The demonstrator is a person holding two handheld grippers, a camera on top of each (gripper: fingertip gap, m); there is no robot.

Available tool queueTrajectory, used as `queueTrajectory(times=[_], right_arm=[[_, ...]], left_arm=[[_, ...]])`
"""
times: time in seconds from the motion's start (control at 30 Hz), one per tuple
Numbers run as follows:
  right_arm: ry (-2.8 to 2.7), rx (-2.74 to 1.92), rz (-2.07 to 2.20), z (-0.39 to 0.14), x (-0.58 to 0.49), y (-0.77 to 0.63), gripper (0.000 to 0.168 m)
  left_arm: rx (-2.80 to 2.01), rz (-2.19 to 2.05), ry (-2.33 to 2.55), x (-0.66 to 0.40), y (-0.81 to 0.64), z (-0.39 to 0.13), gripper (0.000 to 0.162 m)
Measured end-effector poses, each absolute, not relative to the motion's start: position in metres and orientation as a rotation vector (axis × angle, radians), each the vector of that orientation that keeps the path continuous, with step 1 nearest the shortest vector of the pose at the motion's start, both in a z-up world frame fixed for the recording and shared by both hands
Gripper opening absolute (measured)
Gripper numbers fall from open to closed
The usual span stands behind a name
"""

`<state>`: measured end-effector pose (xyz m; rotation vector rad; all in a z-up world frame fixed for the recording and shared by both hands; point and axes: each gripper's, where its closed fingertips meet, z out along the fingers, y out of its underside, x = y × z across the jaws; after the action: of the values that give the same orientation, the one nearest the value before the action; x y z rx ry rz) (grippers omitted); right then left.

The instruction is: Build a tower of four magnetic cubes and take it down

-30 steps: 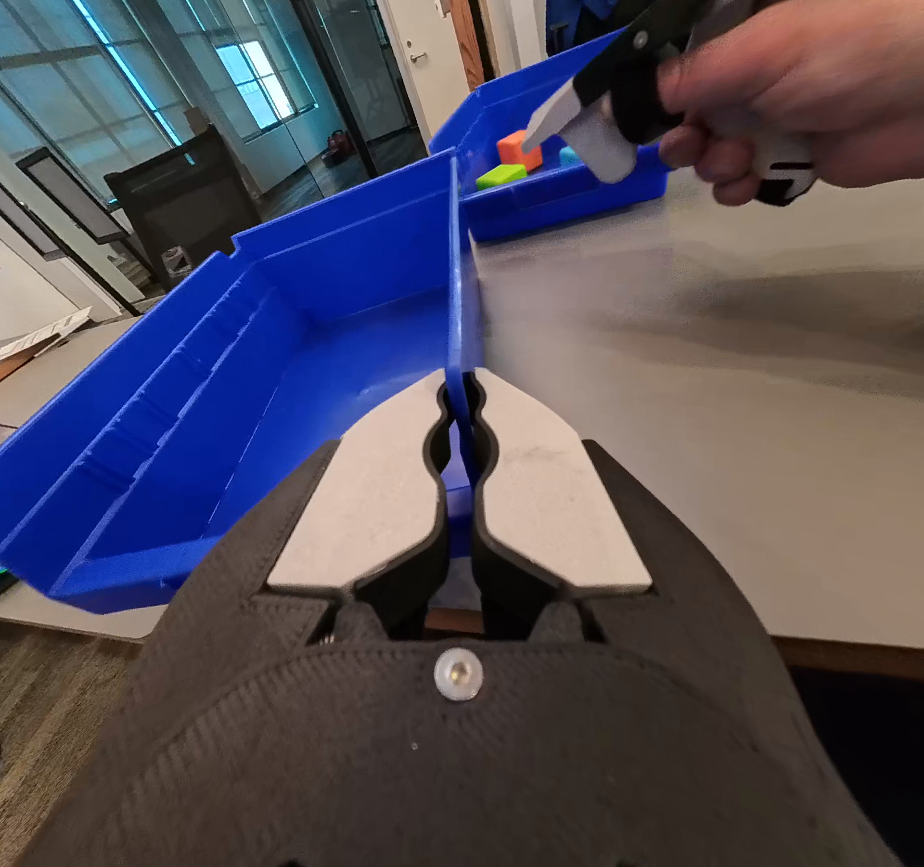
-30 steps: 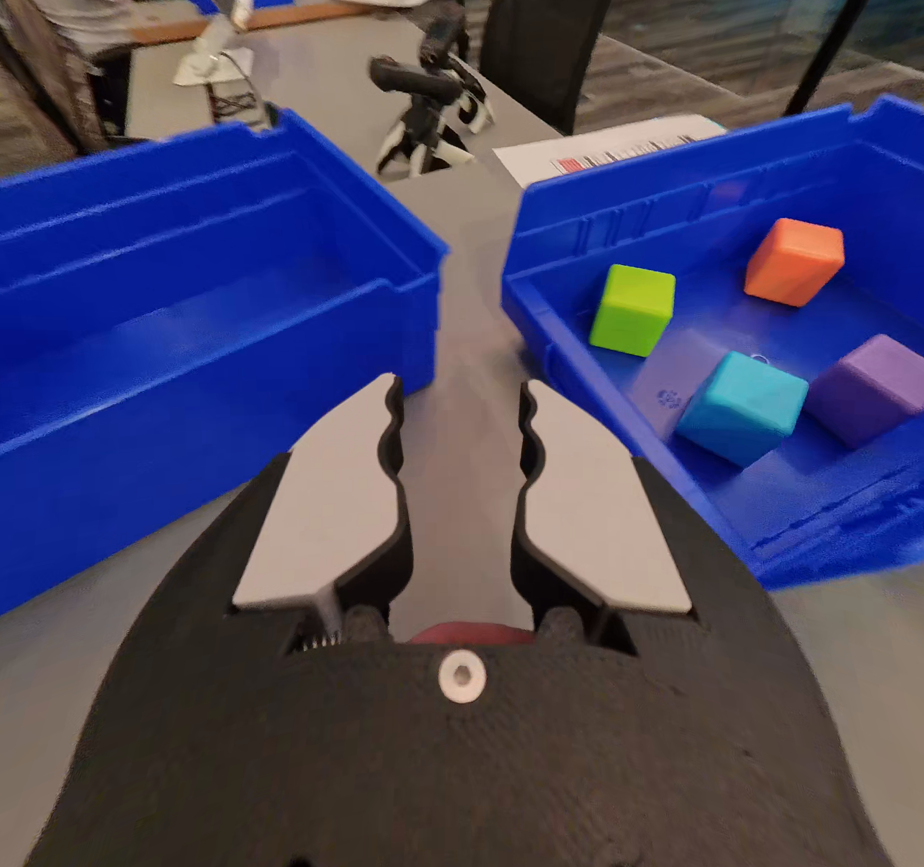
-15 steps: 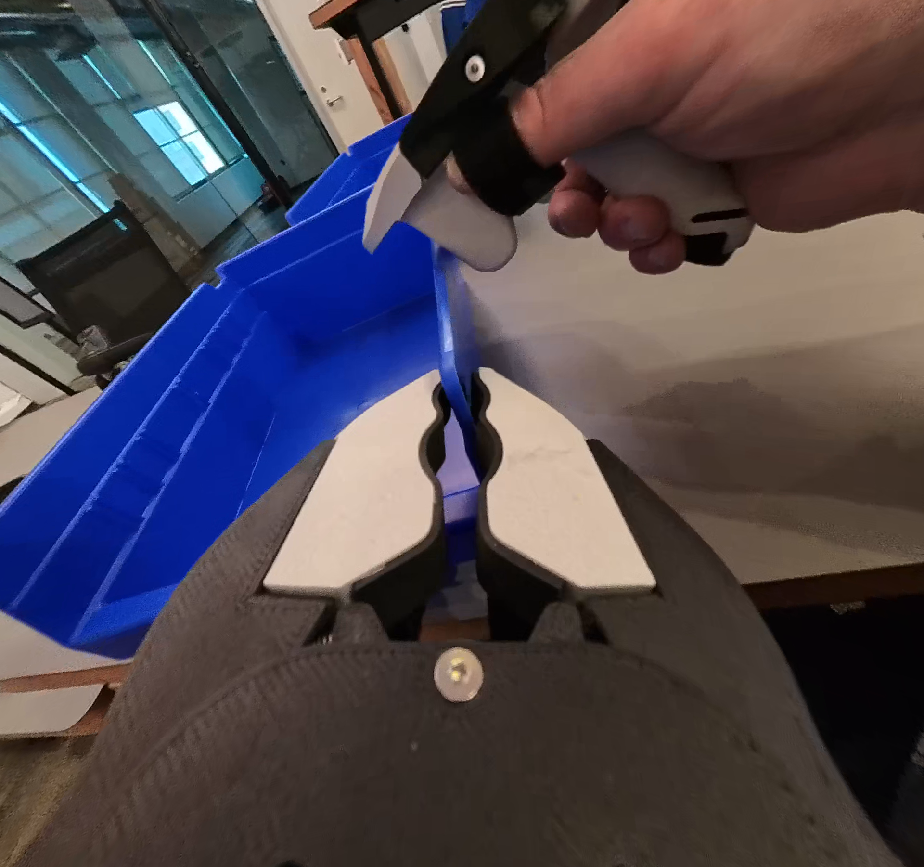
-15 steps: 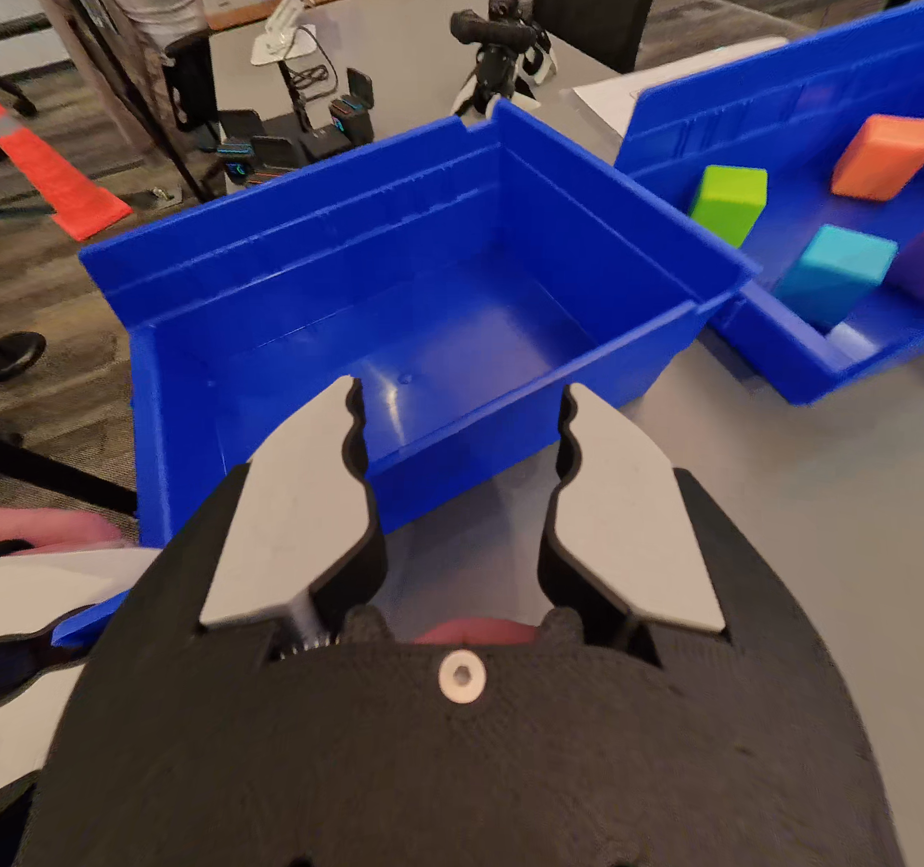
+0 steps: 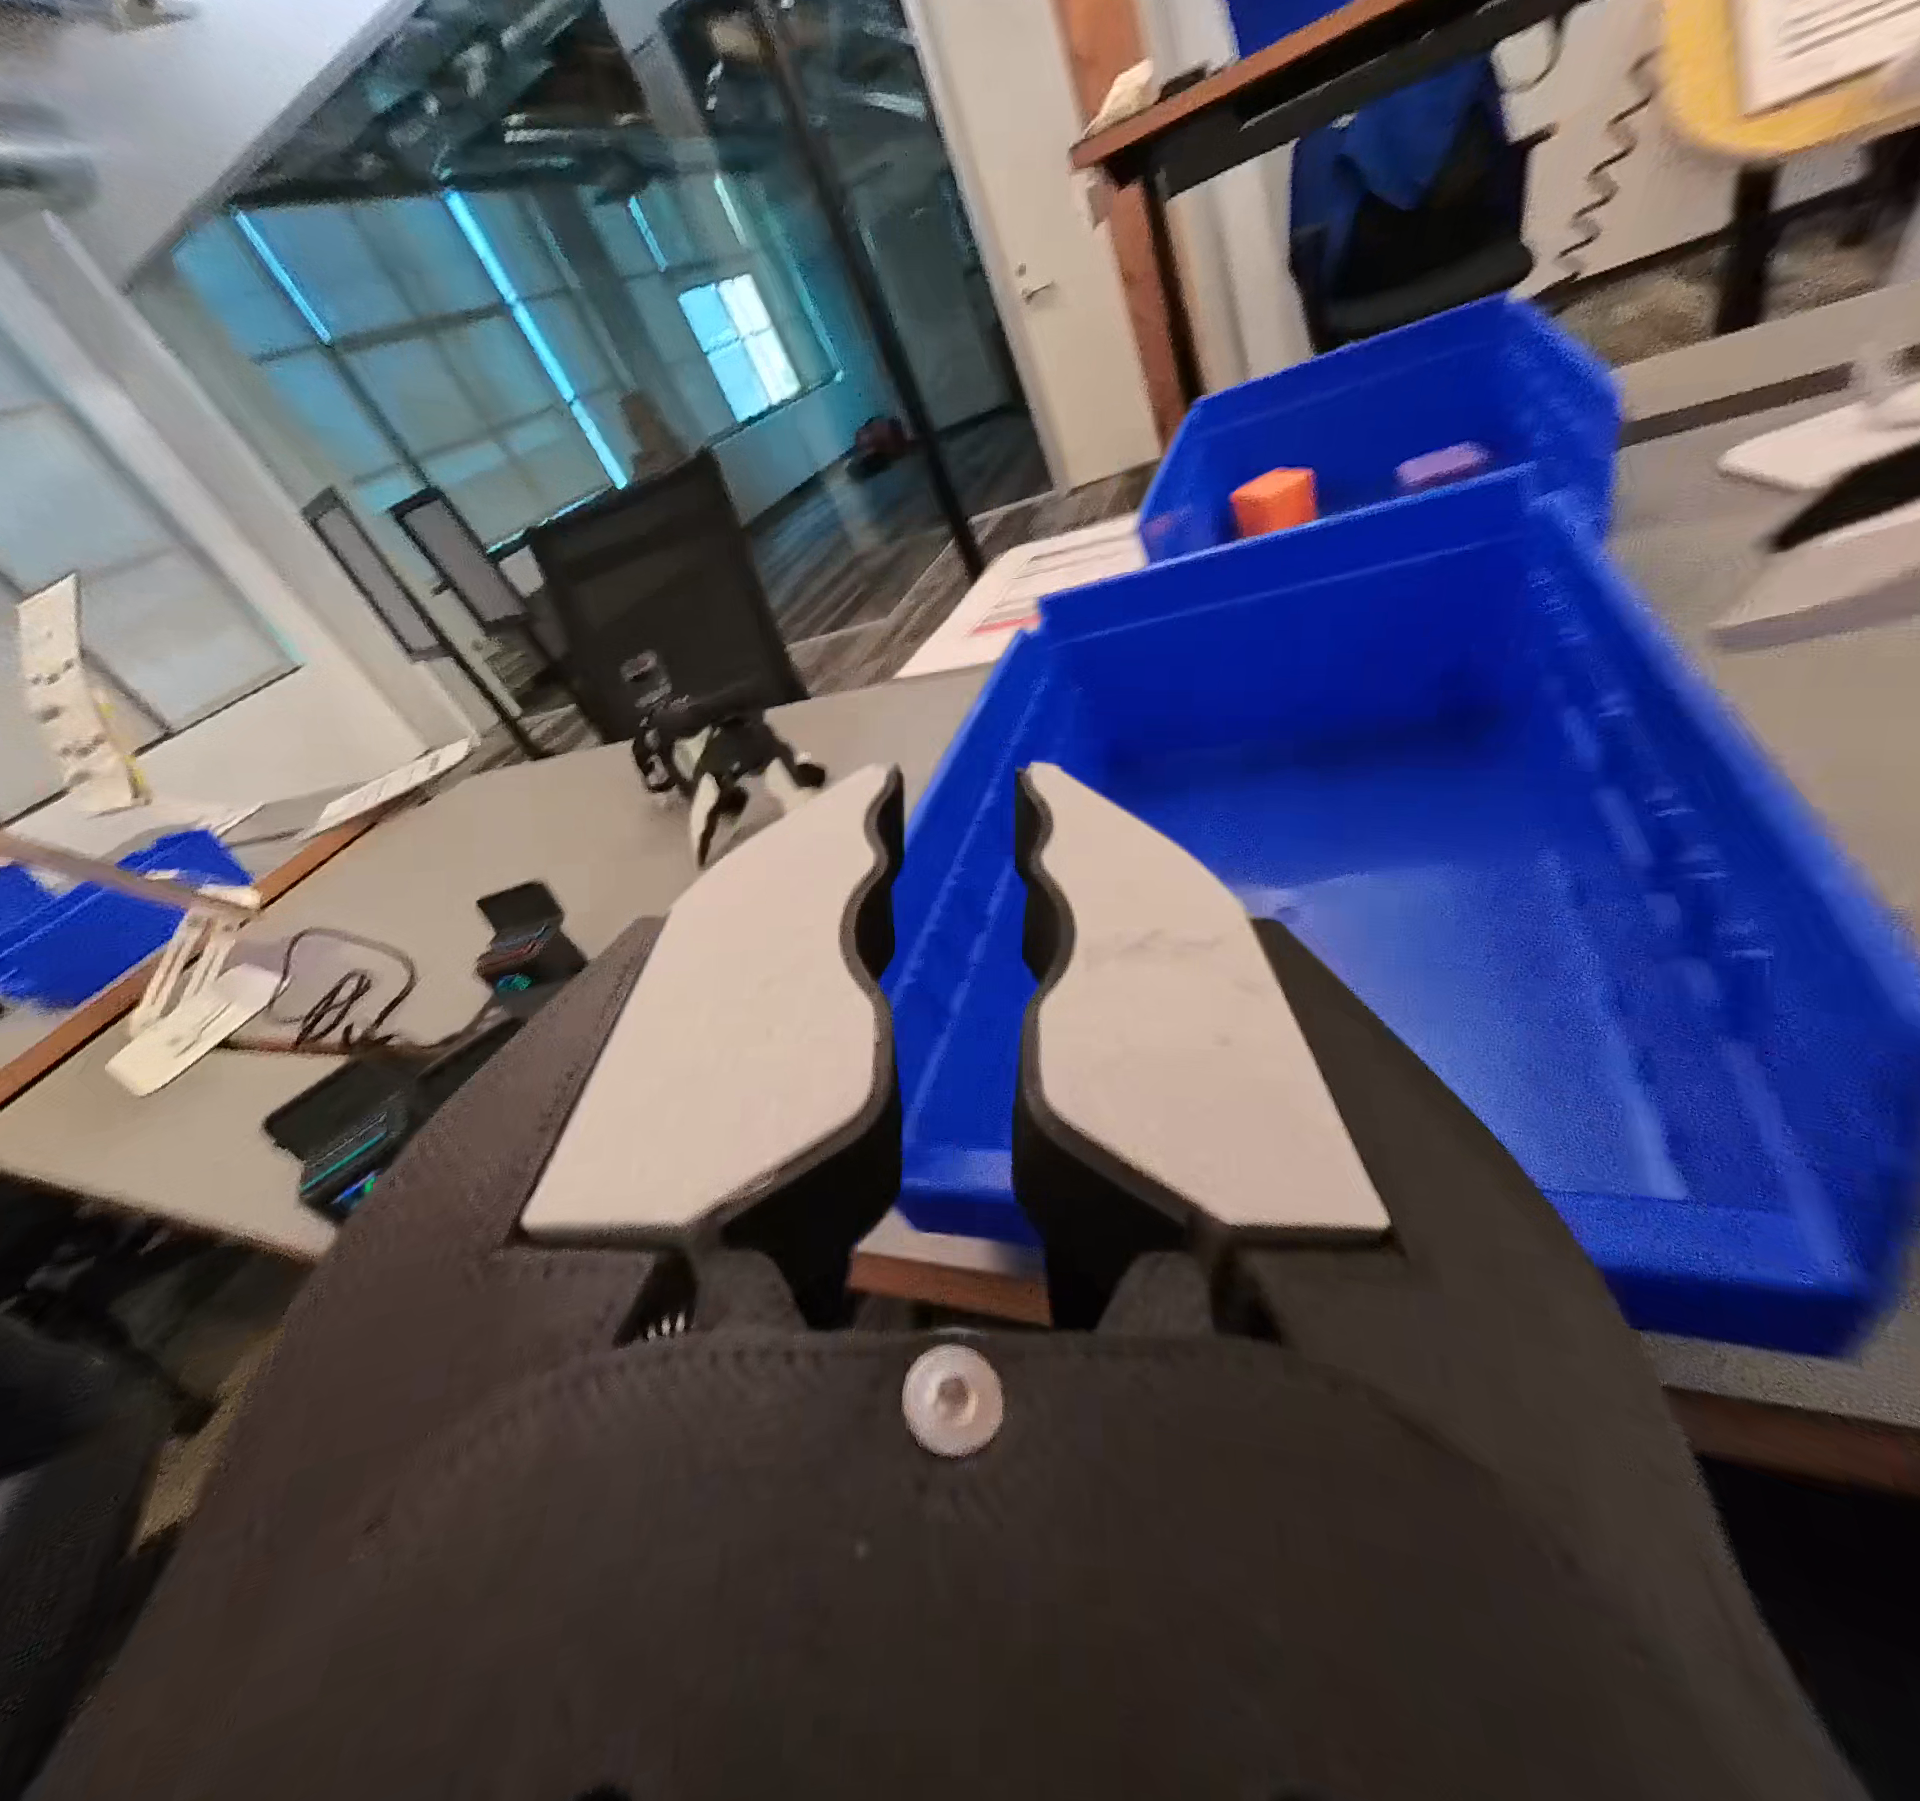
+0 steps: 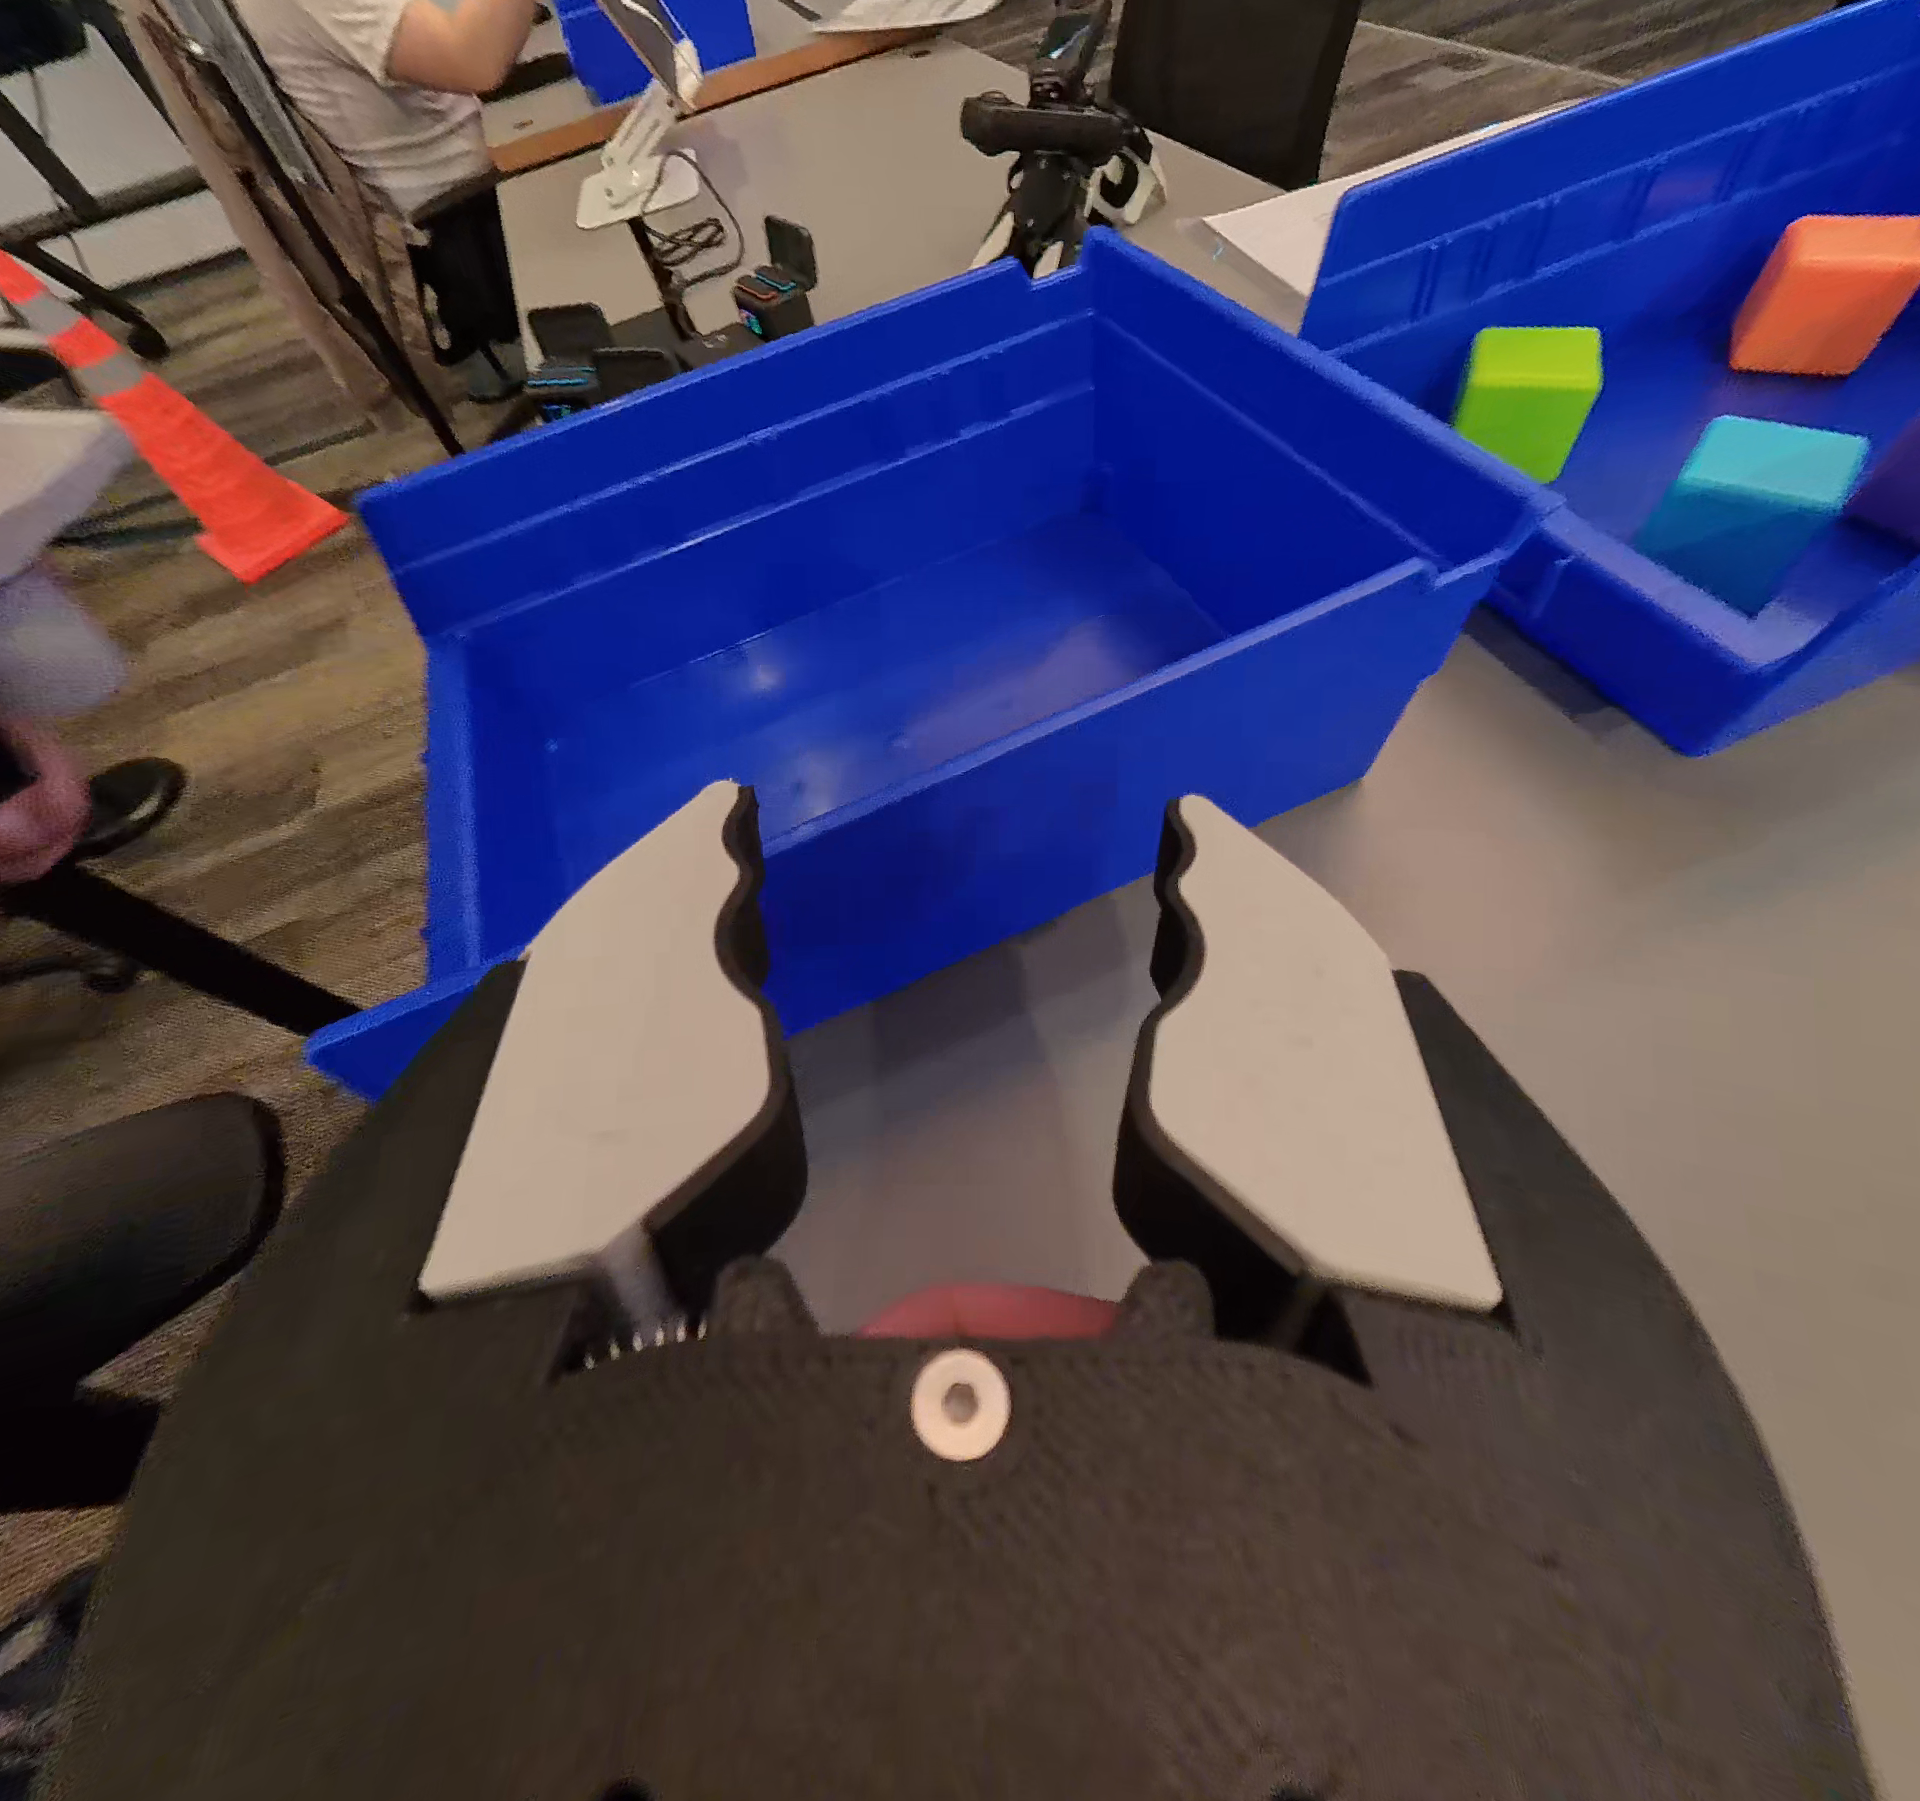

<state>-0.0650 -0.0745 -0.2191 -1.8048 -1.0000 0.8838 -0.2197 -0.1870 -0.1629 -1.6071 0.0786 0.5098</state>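
Four magnetic cubes lie in the far blue bin point(image 6: 1621, 193): green point(image 6: 1527, 395), orange point(image 6: 1823, 297), teal point(image 6: 1756, 504) and purple point(image 6: 1896, 494), which is cut off by the frame edge. In the left wrist view only the orange point(image 5: 1273, 502) and purple point(image 5: 1439, 468) cubes show above that bin's wall. An empty blue bin point(image 6: 1299, 702) stands near the table's edge. My right gripper point(image 6: 956, 806) is open and empty, above the table in front of the empty bin. My left gripper point(image 5: 958, 795) is slightly open and empty, at the near left corner of the empty bin point(image 5: 1455, 920).
A small black camera tripod point(image 6: 1049, 141) and black cases point(image 6: 774, 286) stand behind the empty bin. A paper sheet point(image 6: 1257, 224) lies by the far bin. An orange cone point(image 6: 208, 463) is on the floor. A person point(image 6: 343, 47) sits at another table.
My left gripper has let go of the empty bin's wall, opened a little and swung left. The right gripper has drawn back slightly and opened a little wider.
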Motion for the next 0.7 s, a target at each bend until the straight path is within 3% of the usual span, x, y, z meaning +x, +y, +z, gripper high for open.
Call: queueTrajectory(times=[0.07, 0.13, 0.27, 0.37, 0.43, 0.63, 0.7], right_arm=[[-1.006, -1.803, 0.899, -0.220, -0.065, -0.086, 0.074], [-1.022, -1.798, 0.896, -0.223, -0.066, -0.096, 0.074], [-1.046, -1.808, 0.906, -0.232, -0.066, -0.109, 0.074], [-1.046, -1.806, 0.913, -0.235, -0.067, -0.114, 0.073], [-1.047, -1.811, 0.914, -0.237, -0.067, -0.115, 0.074], [-0.996, -1.815, 0.938, -0.234, -0.055, -0.113, 0.069], [-0.959, -1.825, 0.958, -0.232, -0.045, -0.112, 0.074]], left_arm=[[-1.666, 0.520, 0.043, -0.248, -0.181, -0.173, 0.025], [-1.782, 0.556, 0.029, -0.275, -0.174, -0.196, 0.045], [-1.948, 0.451, -0.006, -0.304, -0.164, -0.238, 0.061], [-2.042, 0.269, 0.008, -0.301, -0.158, -0.267, 0.046], [-1.979, 0.192, 0.027, -0.293, -0.153, -0.265, 0.017], [-1.950, 0.059, 0.029, -0.275, -0.151, -0.260, 0.004], [-1.945, 0.036, 0.050, -0.259, -0.151, -0.262, 0.004]])
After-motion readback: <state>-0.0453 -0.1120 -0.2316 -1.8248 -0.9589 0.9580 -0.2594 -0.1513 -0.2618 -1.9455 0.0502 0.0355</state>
